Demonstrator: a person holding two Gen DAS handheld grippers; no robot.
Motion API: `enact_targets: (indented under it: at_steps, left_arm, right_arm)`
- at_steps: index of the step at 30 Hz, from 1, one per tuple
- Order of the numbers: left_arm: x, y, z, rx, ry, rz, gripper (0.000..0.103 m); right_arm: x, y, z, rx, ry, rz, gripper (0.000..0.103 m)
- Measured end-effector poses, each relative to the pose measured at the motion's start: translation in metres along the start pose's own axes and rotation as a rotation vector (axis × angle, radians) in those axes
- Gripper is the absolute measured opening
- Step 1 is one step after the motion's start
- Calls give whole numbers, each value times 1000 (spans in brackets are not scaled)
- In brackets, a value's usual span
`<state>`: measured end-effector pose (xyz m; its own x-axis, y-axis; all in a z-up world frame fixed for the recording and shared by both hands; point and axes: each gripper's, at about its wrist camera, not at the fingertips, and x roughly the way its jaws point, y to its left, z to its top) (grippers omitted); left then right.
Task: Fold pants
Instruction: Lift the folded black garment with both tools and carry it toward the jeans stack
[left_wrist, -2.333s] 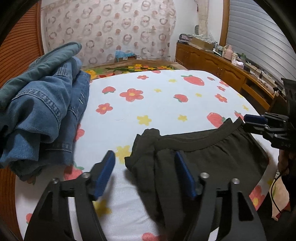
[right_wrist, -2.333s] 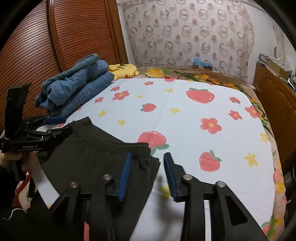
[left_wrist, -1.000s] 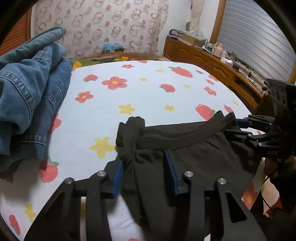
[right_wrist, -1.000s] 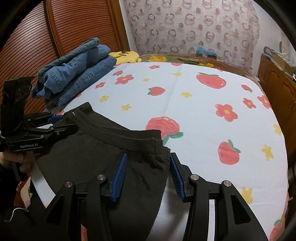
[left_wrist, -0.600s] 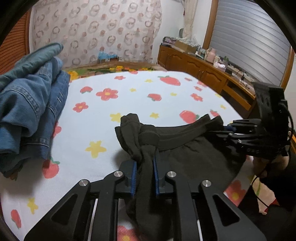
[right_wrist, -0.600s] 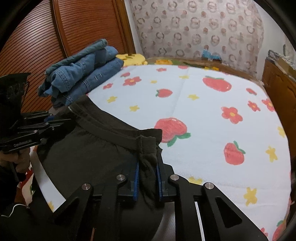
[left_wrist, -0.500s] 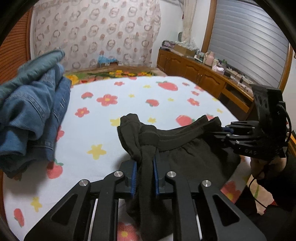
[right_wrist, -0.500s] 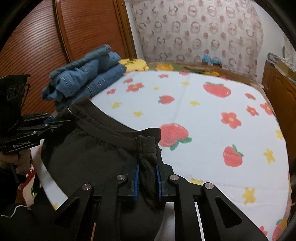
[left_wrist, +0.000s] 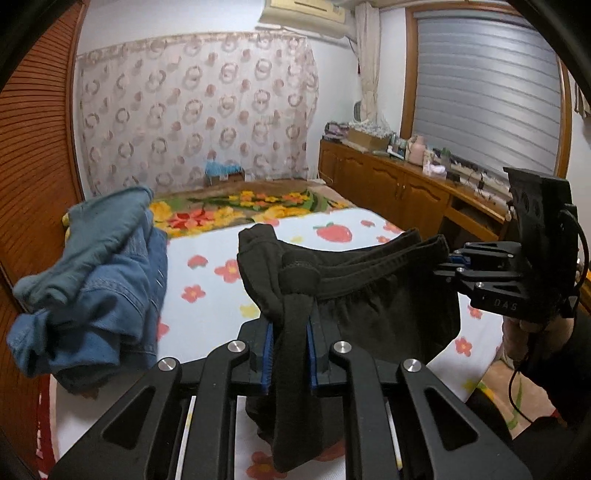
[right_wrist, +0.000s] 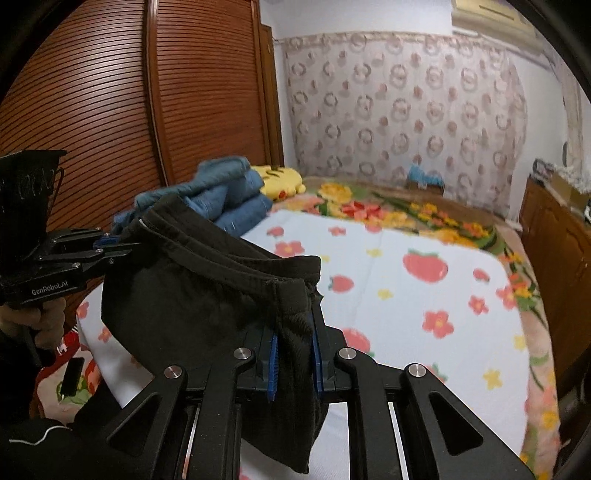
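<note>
Between the blue fingers (left_wrist: 269, 347) of the left gripper (left_wrist: 290, 349), one waistband end of the black pants (left_wrist: 369, 295) is pinched tight. Right gripper (right_wrist: 293, 363) clamps the opposite end likewise. Pants hang stretched between both, raised above the strawberry-print bed (right_wrist: 424, 295). Folded jeans (left_wrist: 96, 280) lie on the bed's left edge.
</note>
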<state>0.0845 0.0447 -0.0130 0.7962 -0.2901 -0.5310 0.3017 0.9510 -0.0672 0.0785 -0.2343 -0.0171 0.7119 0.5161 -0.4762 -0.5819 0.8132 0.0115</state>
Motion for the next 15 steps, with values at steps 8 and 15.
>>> enact_targets:
  at_steps: [8, 15]
  left_arm:
    - [-19, 26, 18, -24, -68, 71, 16]
    - [-30, 71, 37, -104, -102, 152, 16]
  right_arm:
    - [3, 8, 36, -71, -66, 29, 14]
    - [34, 24, 89, -151, -93, 90, 14]
